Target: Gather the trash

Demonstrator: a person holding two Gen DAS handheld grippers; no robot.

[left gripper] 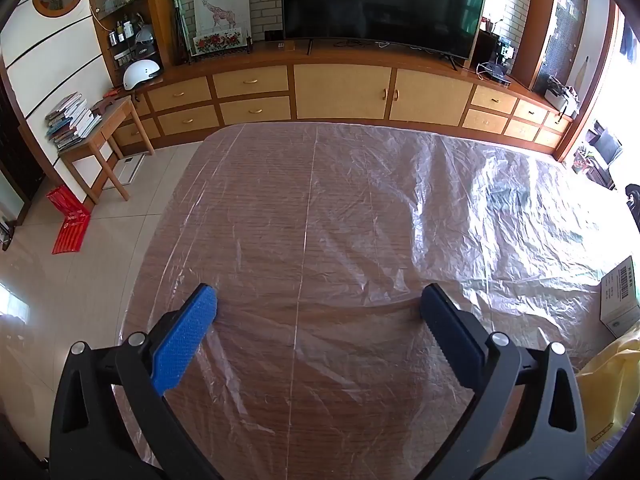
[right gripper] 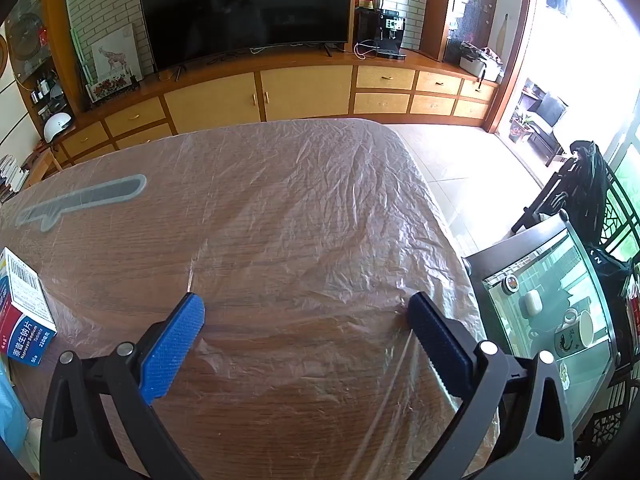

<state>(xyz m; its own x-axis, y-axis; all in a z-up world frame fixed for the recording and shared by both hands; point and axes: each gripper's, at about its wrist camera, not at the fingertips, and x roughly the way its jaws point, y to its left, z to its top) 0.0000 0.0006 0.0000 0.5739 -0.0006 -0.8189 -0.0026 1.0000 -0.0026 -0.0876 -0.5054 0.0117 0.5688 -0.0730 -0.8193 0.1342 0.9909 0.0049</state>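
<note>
My left gripper [left gripper: 318, 300] hangs open over a wooden table [left gripper: 320, 208] covered in clear plastic film, with nothing between its blue pads. A small white carton [left gripper: 619, 298] with a barcode sits at the right edge of the left wrist view, above a yellow plastic bag [left gripper: 608, 384]. My right gripper [right gripper: 306, 306] is also open and empty above the same table [right gripper: 280, 200]. In the right wrist view a medicine box [right gripper: 25, 312], white, blue and red, lies at the far left. Below it shows a bit of light blue plastic [right gripper: 10, 412].
A grey knife-shaped outline [right gripper: 84, 196] lies flat under the film. A glass side table [right gripper: 552, 312] with a mug [right gripper: 576, 332] stands right of the table edge. Beyond are a TV cabinet [left gripper: 340, 92], a small desk with books [left gripper: 100, 136] and a red bag [left gripper: 70, 220] on the tiled floor.
</note>
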